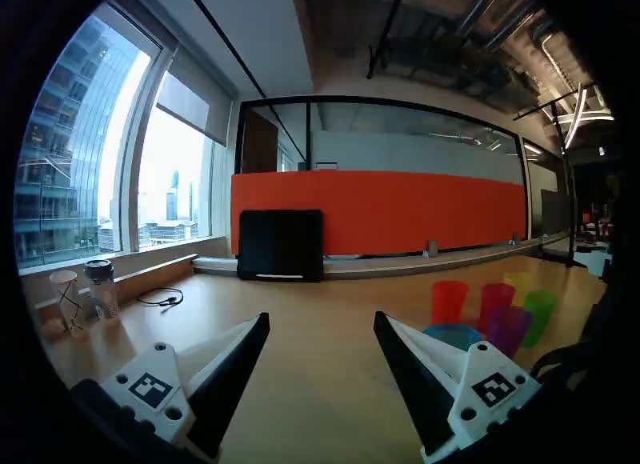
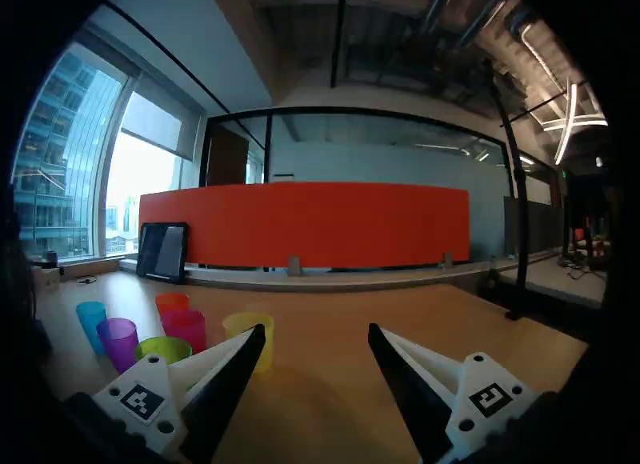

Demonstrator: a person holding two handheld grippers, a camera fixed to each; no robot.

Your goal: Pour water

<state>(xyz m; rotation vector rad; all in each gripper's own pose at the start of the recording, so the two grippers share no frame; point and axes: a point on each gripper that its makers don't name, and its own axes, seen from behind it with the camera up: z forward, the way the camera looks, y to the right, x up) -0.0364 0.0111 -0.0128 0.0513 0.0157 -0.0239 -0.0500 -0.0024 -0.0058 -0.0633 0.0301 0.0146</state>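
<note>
Several coloured plastic cups stand grouped on the wooden table. In the left gripper view they sit to the right: an orange cup [image 1: 448, 302], a pink cup [image 1: 496, 302], a yellow cup [image 1: 518, 286], a green cup [image 1: 540, 315], a purple cup [image 1: 507, 330] and a blue cup [image 1: 453, 335] just behind the right finger. My left gripper [image 1: 320, 340] is open and holds nothing. In the right gripper view the same group sits low left: blue cup [image 2: 91, 323], purple cup [image 2: 118, 342], green cup [image 2: 163, 350], orange cup [image 2: 171, 303], pink cup [image 2: 185, 329], yellow cup [image 2: 249, 338]. My right gripper [image 2: 316, 348] is open, empty.
A black tablet [image 1: 281, 245] leans against the orange partition [image 1: 384, 212] at the table's far edge. Two paper cups [image 1: 83, 293] and a black cable [image 1: 161, 298] lie at the left by the windows. A black pole [image 2: 520, 224] stands at the right.
</note>
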